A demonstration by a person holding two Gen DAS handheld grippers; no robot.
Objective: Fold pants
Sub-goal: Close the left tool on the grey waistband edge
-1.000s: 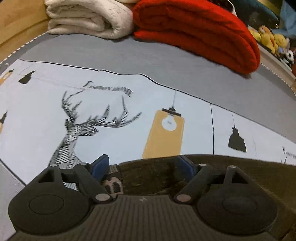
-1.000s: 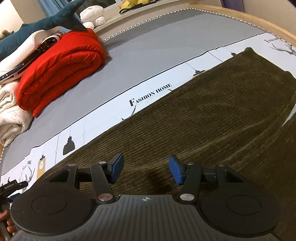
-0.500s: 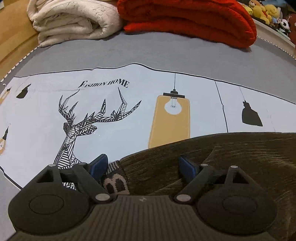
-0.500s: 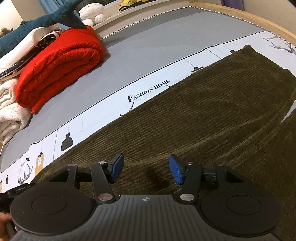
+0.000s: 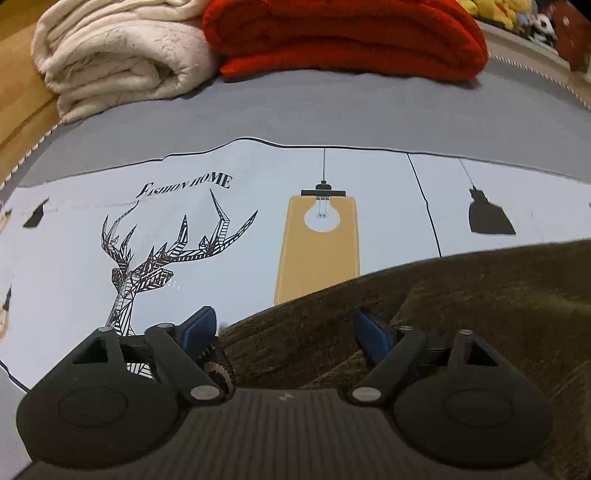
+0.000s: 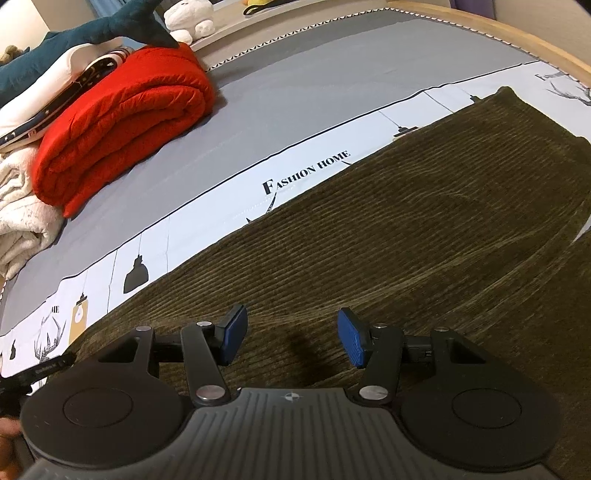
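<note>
Pants [image 6: 424, 236], olive corduroy, are spread flat on the printed sheet [image 5: 184, 258] of a bed; one leg is seen running away to the upper right in the right wrist view, its hem near the deer print at the far edge.

Left gripper [image 5: 284, 332] is held low over the near edge of the pants [image 5: 461, 295], jaws set wide, blue pads on either side of a raised fold of the fabric. Whether the pads touch the cloth cannot be told. A patterned band of the garment is seen under the left pad [image 5: 195, 328].

Right gripper [image 6: 291, 338] is held level over the middle of the corduroy, jaws wide, nothing between the pads; its shadow is cast on the cloth just ahead.

Around: a red quilt [image 5: 343, 37] and a cream blanket [image 5: 118, 62] are stacked, folded, at the far side of the bed, well apart from the pants. A teal plush [image 6: 92, 29] and a white plush [image 6: 188, 18] are noted behind them. A wooden frame [image 6: 517, 37] borders the mattress. Between grippers and pants, nothing stands.
</note>
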